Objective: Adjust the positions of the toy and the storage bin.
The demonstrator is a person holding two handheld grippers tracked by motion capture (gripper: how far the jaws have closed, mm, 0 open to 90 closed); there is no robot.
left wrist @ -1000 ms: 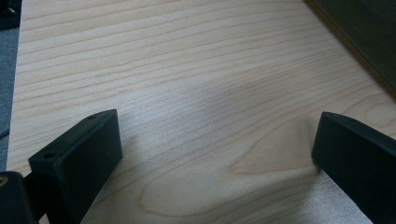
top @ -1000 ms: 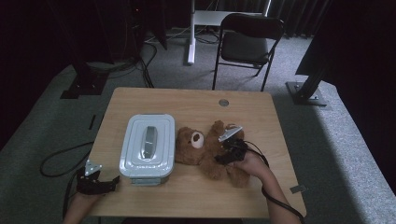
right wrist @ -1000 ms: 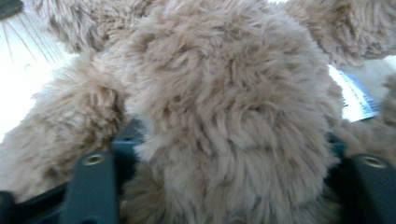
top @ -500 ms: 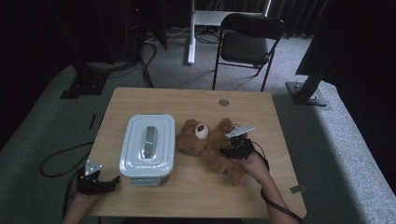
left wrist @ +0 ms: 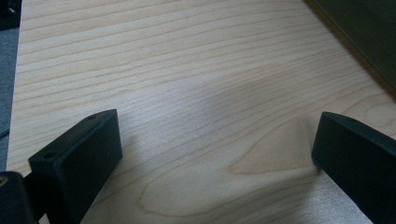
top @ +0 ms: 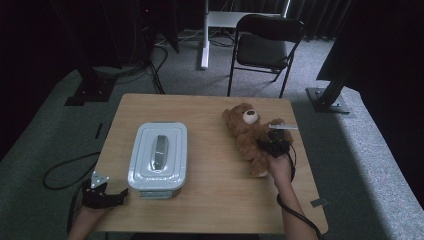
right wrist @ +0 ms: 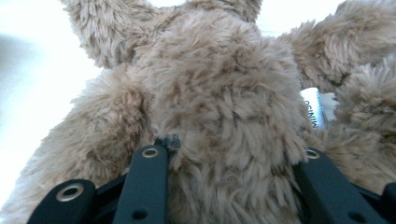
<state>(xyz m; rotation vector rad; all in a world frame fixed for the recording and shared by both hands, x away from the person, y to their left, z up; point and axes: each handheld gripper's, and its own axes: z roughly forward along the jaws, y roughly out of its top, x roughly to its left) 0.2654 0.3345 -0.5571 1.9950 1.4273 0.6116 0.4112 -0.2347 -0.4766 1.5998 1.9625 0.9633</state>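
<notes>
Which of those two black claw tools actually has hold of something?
The right gripper, at the table's right side: its jaws are clamped on the brown teddy bear. The left gripper rests open near the white lidded box, gripping nothing.

Black gripper [top: 274,142], grey plate, trailing cable

A brown teddy bear [top: 249,134] with a cream snout sits right of centre. The box [top: 158,157] at left is pale grey. The table [top: 200,200] shows light wood grain. Both grippers [top: 102,195] are black.
</notes>
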